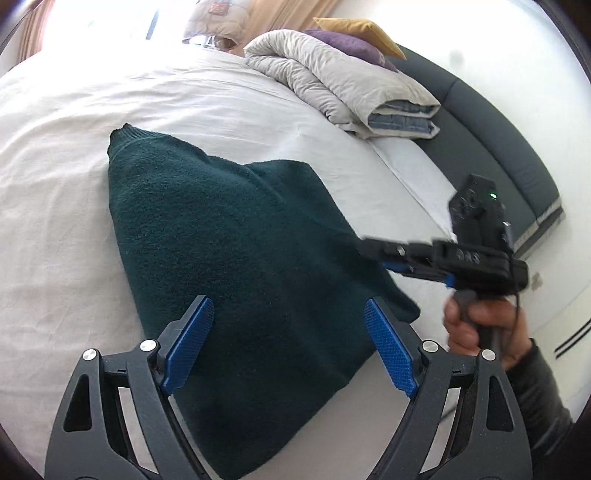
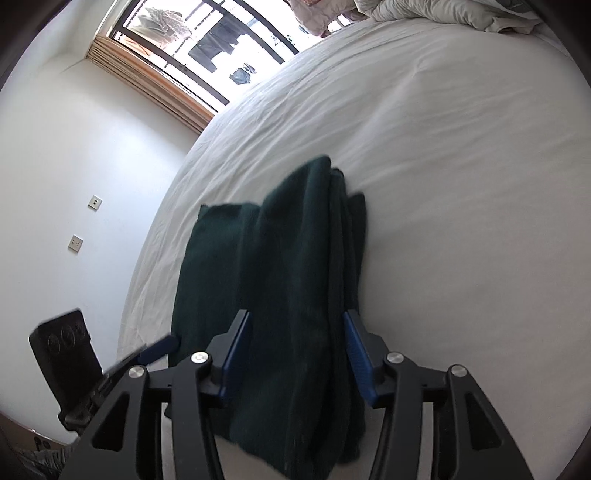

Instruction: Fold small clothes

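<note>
A dark green fuzzy knit garment point(image 1: 229, 266) is seen lying folded on the white bed sheet point(image 1: 55, 221). In the left wrist view it looks like a wide wedge, with a ribbed edge at its far corner. Its near end is cut off by the bottom of the picture and partly hidden behind the black arms of the left gripper point(image 1: 289, 343).

The left gripper's 2 blue pads point(image 1: 190, 343) are spread wide apart. The garment is seen between them, but it is not pinched. It cannot be told whether the pads touch the cloth or float just above it.

The right gripper point(image 2: 293, 358) is seen with its jaws partly spread. In the right wrist view a thick bunch of folded layers lies between its 2 blue pads point(image 2: 234, 354). The cloth there is blurred, and its near end is cut off by the picture's bottom edge. The pads are close beside the bunch, but no squeeze is seen. In the left wrist view the same gripper is seen from the side at the garment's right edge, blurred, and a hand point(image 1: 476, 325) in a dark sleeve is wrapped around its handle.

A folded beige quilt point(image 1: 343, 85) is seen far back on the bed, well apart from the garment, with a purple cushion point(image 1: 354, 46) and a mustard cushion point(image 1: 362, 31) behind it. The window point(image 2: 207, 48) is very bright, so what is outside is hard to make out.
</note>
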A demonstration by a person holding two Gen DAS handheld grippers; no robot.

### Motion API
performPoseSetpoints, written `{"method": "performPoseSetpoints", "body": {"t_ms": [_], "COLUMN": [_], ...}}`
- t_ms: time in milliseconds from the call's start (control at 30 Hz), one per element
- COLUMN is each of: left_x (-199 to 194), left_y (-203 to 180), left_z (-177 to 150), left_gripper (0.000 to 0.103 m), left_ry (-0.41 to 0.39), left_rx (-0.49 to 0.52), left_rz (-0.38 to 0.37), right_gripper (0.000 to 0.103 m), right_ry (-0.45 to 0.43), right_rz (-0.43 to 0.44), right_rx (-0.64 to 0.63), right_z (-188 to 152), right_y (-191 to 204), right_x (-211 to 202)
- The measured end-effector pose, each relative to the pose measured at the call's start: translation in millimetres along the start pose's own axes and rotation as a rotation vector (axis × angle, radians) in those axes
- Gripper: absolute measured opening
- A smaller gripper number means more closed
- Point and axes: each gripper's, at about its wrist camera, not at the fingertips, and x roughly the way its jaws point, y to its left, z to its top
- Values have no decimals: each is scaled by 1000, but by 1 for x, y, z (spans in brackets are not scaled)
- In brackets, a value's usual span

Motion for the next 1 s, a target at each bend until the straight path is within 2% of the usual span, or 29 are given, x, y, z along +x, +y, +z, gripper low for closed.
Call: {"method": "performPoseSetpoints", "body": {"t_ms": [167,233,333,400,433,467,500,567,633,733,833,933,1000], "left_x": [28,41,56,61,67,72,74,69,56,41,50,56,57], "left_y": [-4,-10,-14,-11,-12,-14,-15,-15,-19,-26,-11,2,13], "left_z": [-13,-15,-33,-47,-51,-52,-55,-54,-55,-55,-54,-62,-63], "left_gripper": [84,84,84,84,84,84,84,84,83,83,83,83,83], "left_ry": [21,30,40,35,29,24,21,5,-30,-77,-25,-1,26], "left_rx": [131,178,250,302,332,352,360,357,358,405,357,348,302], "left_rz": [78,103,141,163,176,184,187,184,190,243,274,314,289], "right_gripper": [19,17,16,16,19,28,29,40,40,39,33,33,29], "right_ry": [4,-1,-38,-68,-81,-87,-87,-107,-167,-237,-169,-81,-100], "right_rz": [-145,-155,-152,-78,-51,-48,-52,-104,-146,-84,-84,-152,-196], "right_rx": [-43,-34,-56,5,30,48,55,47,26,-5,-80,-133,-174], "right_z": [-30,-38,-49,-53,-53,-53,-54,-57,-59,-64,-68,-73,-79], "right_y": [1,-6,-17,-31,-36,-39,-39,-32,-18,4,26,31,33], "right_x": [-1,0,4,3,1,-3,-6,-16,-33,-46,-28,1,8]}}
